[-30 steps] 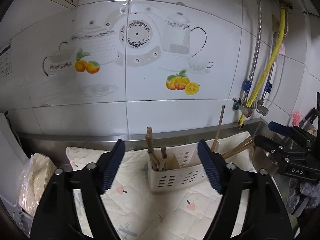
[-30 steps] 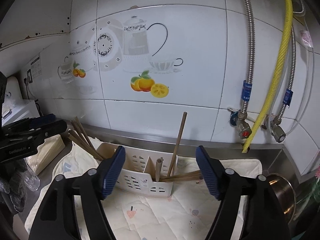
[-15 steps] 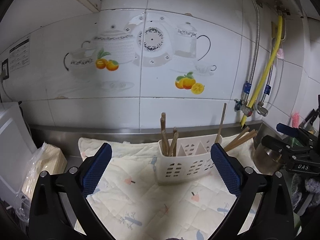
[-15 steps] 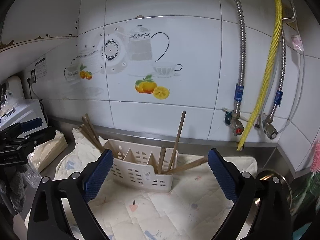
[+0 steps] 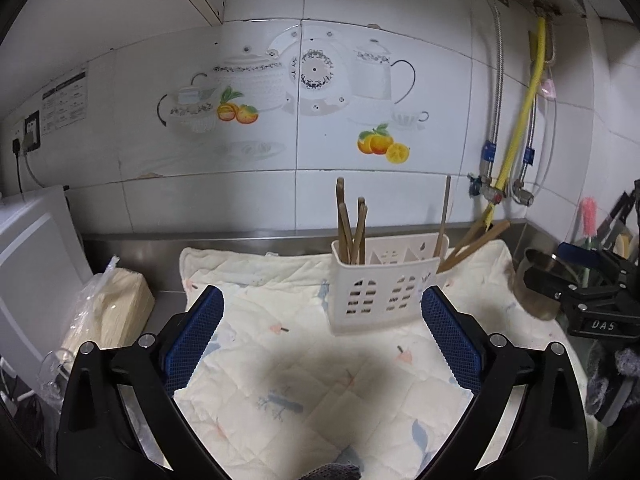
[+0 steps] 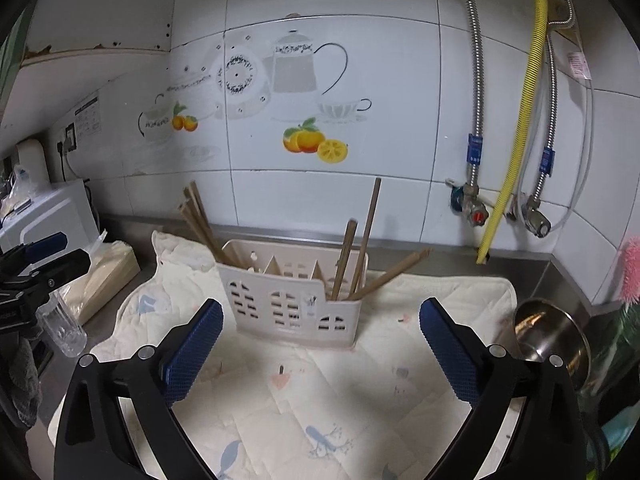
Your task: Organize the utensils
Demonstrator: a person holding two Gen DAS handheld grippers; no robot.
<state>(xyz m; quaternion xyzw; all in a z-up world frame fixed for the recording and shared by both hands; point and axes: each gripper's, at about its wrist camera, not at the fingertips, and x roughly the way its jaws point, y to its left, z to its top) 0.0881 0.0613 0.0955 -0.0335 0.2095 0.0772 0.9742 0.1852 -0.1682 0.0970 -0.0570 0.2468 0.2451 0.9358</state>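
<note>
A cream slotted utensil holder (image 5: 384,292) (image 6: 296,308) stands upright on a quilted cloth by the tiled wall. Wooden chopsticks (image 5: 352,228) fill its left end slot, and more chopsticks (image 6: 360,252) lean out of its right end slot. My left gripper (image 5: 320,294) is open, short of the holder, with nothing between its blue pads. My right gripper (image 6: 321,305) faces the holder's front with its jaws opening and nothing between them. Each gripper shows at the edge of the other's view: the right gripper (image 5: 592,292) and the left gripper (image 6: 40,264).
The quilted cloth (image 5: 280,380) covers a steel counter. A steel pot (image 6: 548,332) and a pink brush (image 6: 632,272) sit at the right. A wrapped paper packet (image 5: 116,304), a clear glass (image 6: 64,324) and a white appliance (image 5: 32,248) are at the left. Hoses (image 6: 516,120) hang down the wall.
Both grippers have backed away from the holder and sunk a little, and their jaws have spread wider. The holder and chopsticks look smaller and stay put.
</note>
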